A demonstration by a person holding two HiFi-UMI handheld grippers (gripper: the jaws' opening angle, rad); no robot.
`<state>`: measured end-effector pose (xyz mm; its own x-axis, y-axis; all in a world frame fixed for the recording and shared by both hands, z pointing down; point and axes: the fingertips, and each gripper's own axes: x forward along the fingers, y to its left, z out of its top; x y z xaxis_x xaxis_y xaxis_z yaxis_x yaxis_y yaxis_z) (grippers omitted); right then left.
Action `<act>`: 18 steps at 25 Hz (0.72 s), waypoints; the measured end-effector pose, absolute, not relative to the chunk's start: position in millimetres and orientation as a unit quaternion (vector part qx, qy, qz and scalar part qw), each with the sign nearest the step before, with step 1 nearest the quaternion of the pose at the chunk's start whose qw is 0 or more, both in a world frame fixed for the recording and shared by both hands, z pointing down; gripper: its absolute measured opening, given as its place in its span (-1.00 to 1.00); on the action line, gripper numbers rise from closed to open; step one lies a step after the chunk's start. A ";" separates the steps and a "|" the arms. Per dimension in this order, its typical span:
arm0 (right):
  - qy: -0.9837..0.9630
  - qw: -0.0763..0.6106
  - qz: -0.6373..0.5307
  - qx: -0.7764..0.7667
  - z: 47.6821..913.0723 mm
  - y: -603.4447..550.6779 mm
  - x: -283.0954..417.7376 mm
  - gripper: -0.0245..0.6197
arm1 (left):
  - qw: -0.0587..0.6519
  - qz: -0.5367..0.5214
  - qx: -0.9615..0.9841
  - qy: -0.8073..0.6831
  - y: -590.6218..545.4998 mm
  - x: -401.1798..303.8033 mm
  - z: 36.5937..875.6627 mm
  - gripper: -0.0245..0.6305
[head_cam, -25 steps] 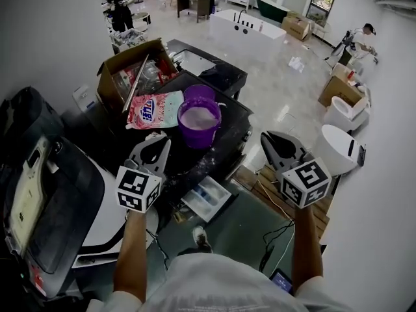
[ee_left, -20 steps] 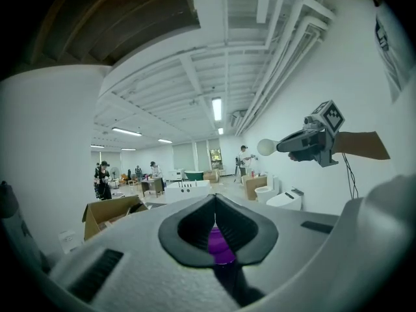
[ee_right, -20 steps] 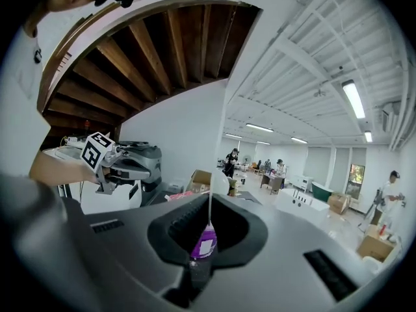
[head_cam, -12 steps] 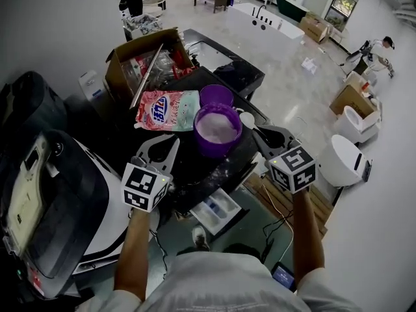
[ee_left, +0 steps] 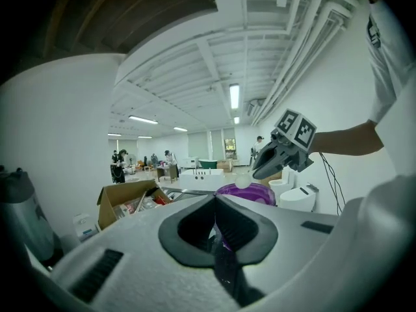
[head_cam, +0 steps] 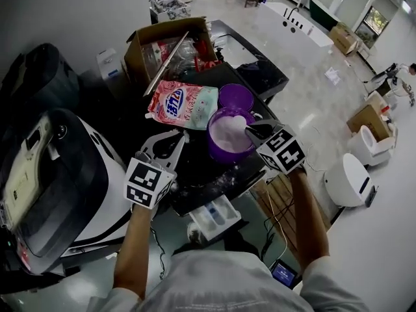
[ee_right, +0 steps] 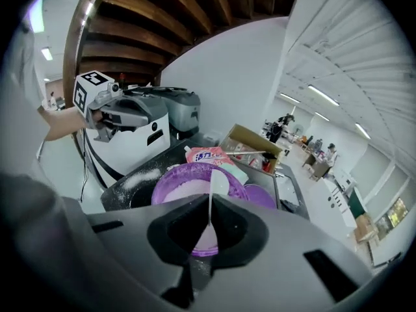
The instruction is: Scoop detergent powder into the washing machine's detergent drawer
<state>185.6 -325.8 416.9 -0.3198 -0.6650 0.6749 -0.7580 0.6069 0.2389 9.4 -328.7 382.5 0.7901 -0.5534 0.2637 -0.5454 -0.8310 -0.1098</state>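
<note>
Detergent powder [head_cam: 229,135] in purple bucket [head_cam: 213,147] on counter [head_cam: 195,184]; white scoop [ee_right: 218,182] pinched in right claw [head_cam: 252,131] over it; left claw [head_cam: 180,136] closed, empty, just beside bucket.

Purple bucket [head_cam: 218,152], white powder [head_cam: 229,134]; white spoon [ee_right: 217,182]; pink-teal detergent bag [head_cam: 185,104]; brown cardboard box [head_cam: 170,44].

I've got the white spoon [ee_right: 215,182] pinched, bowl over the purple tub [head_cam: 223,153] of white powder [head_cam: 229,134]; drawer [head_cam: 213,218] stands open below it.
</note>
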 end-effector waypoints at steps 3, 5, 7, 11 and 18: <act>-0.816 0.428 0.046 0.387 434.6 -338.7 181.8 -0.89 | 0.008 -0.151 -0.939 0.310 -331.9 13.2 387.4 -0.90; -0.816 0.460 0.027 0.349 444.6 -345.5 178.6 -0.89 | 0.002 -0.155 -0.934 0.322 -333.7 15.6 390.7 -0.90; -0.817 0.486 0.010 0.310 452.1 -351.5 175.5 -0.88 | -0.002 -0.159 -0.930 0.332 -335.1 18.6 393.7 -0.90; -0.817 0.515 -0.005 0.260 463.6 -362.8 172.7 -0.89 | -0.010 -0.167 -0.922 0.350 -335.4 23.3 400.6 -0.90; -0.786 0.567 -0.046 0.242 475.7 -375.8 176.9 -0.89 | -0.017 -0.173 -0.910 0.377 -336.9 24.0 405.9 -0.89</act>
